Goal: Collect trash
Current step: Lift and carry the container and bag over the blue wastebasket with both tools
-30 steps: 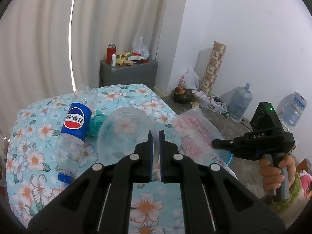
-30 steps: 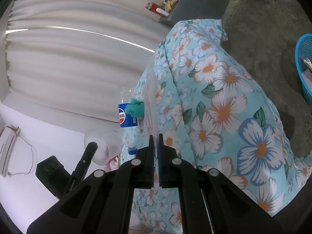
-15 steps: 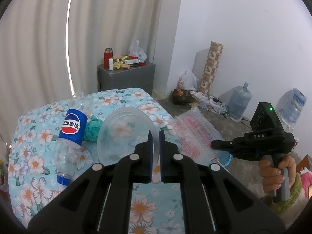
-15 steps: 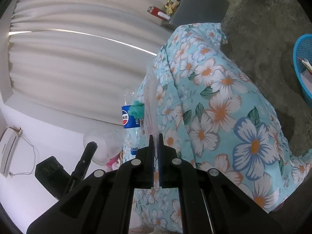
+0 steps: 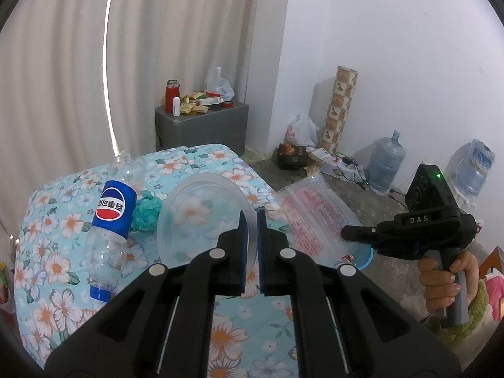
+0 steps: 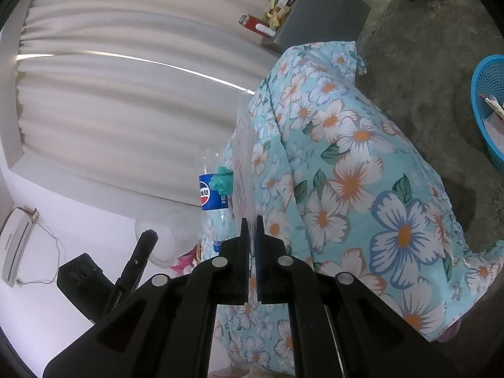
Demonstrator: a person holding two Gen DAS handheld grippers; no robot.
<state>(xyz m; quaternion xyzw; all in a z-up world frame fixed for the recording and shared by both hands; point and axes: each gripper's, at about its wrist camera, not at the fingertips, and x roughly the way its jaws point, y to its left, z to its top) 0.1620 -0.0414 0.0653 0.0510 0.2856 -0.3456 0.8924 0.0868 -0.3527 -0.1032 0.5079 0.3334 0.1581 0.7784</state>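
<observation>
Clear plastic lid is pinched in your left hand-held gripper; your right hand-held gripper clamps the printed wrapper. Neither is binned yet: blue basket sits well apart on the floor. Pepsi bottle and teal wad remain on the floral bed.

The lid is clear, thin plastic with a soft shine. The bottle is clear, crinkled plastic with a glossy blue label. The wrapper is see-through plastic film, creased, printed in red. Just right of the bottle lies a crumpled teal wad that looks like soft paper or cloth; which one is unclear. The tablecloth is matt flowered cloth. Both grippers are matt black plastic. The far curtain is ribbed, matt cloth; the floor is rough concrete. The basket is blue plastic mesh.
</observation>
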